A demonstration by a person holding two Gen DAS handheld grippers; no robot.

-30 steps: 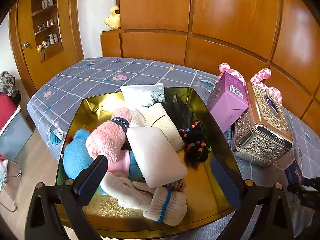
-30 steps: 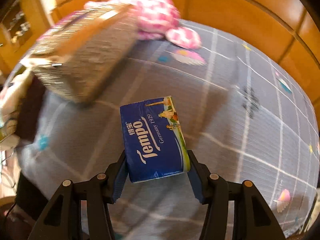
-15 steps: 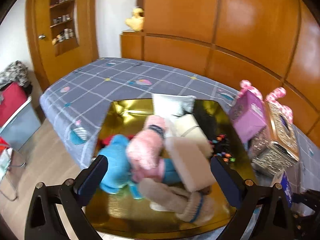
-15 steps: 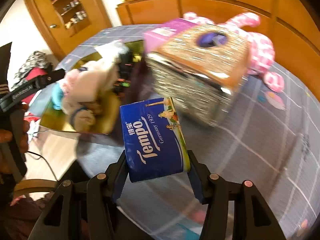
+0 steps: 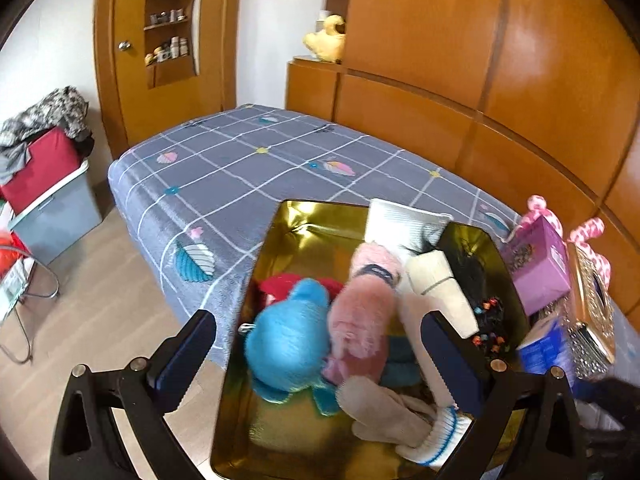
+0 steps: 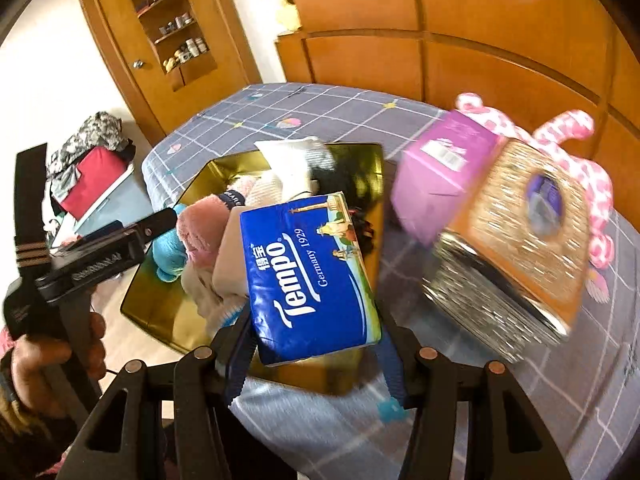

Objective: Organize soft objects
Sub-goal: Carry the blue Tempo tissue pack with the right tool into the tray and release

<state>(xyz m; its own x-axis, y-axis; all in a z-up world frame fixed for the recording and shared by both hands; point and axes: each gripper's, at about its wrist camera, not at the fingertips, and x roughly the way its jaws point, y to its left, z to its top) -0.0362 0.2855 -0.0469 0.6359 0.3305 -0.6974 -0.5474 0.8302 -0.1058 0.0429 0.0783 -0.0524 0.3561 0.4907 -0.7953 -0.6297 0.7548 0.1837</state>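
My right gripper [image 6: 316, 344] is shut on a blue Tempo tissue pack [image 6: 310, 276], held in the air over the near right corner of the gold tray [image 6: 160, 304]. The same pack [image 5: 542, 350] shows at the tray's right edge in the left wrist view. The gold tray [image 5: 304, 228] holds a blue plush [image 5: 286, 340], a pink fluffy sock [image 5: 360, 312], a cream roll [image 5: 440, 284], a beige mitten [image 5: 396, 424], a white cloth [image 5: 404, 220] and black hair ties [image 5: 486, 320]. My left gripper [image 5: 320, 344] hangs open above the blue plush and pink sock, holding nothing; it [image 6: 120, 240] shows left of the tray in the right wrist view.
A purple box [image 6: 444, 168] and an ornate metal tissue box [image 6: 516, 256] stand right of the tray, with a pink spotted plush [image 6: 576, 128] behind. The tray lies on a grey checked bed cover [image 5: 240, 168]. A storage bin [image 5: 52, 208] with clothes stands on the floor at left.
The right gripper has swung left with the tissue pack, from over bare bed cover to over the tray's corner. The left gripper has drifted left, off the white pad to the blue plush.
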